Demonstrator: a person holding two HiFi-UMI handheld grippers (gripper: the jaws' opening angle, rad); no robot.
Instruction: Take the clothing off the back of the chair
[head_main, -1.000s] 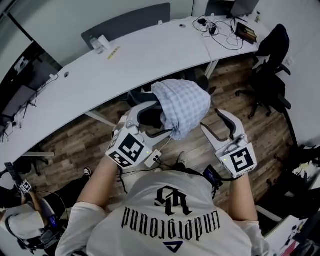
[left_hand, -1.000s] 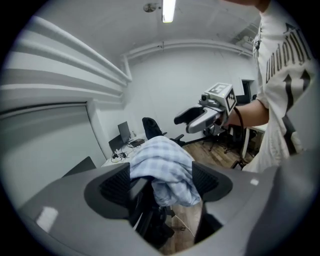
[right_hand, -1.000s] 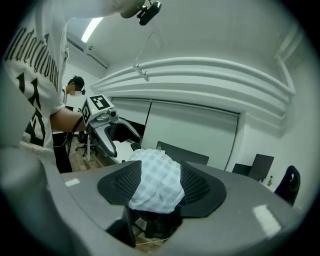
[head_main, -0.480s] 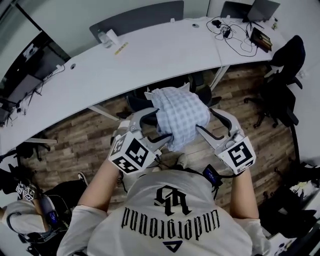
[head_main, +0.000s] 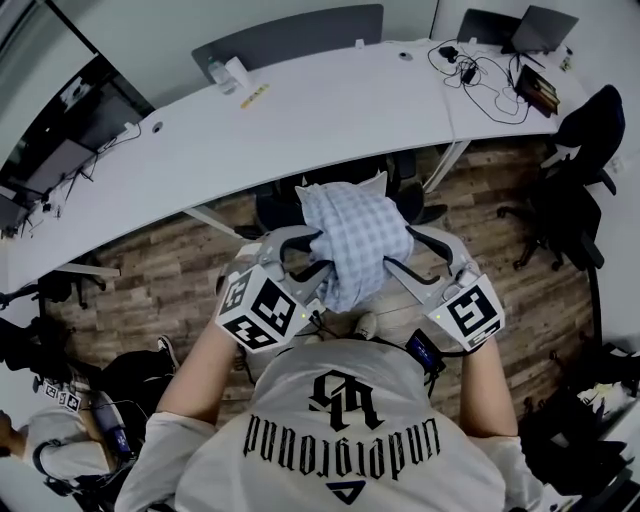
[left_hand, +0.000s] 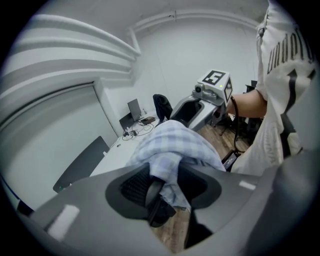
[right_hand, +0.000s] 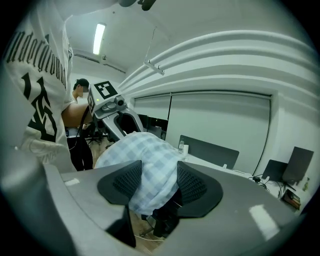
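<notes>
Left claw just closed, pinching clothing edge; right claw released, straddling it.

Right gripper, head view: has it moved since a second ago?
Yes: the right gripper has moved left, in against the checked shirt on the chair; its jaws now flank the cloth.

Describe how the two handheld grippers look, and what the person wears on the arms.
Both the left gripper and right gripper are light grey with curved jaws lined by dark ribbed pads, each carrying a white cube with black square markers. The person wears a pale short-sleeved T-shirt with black print.
</notes>
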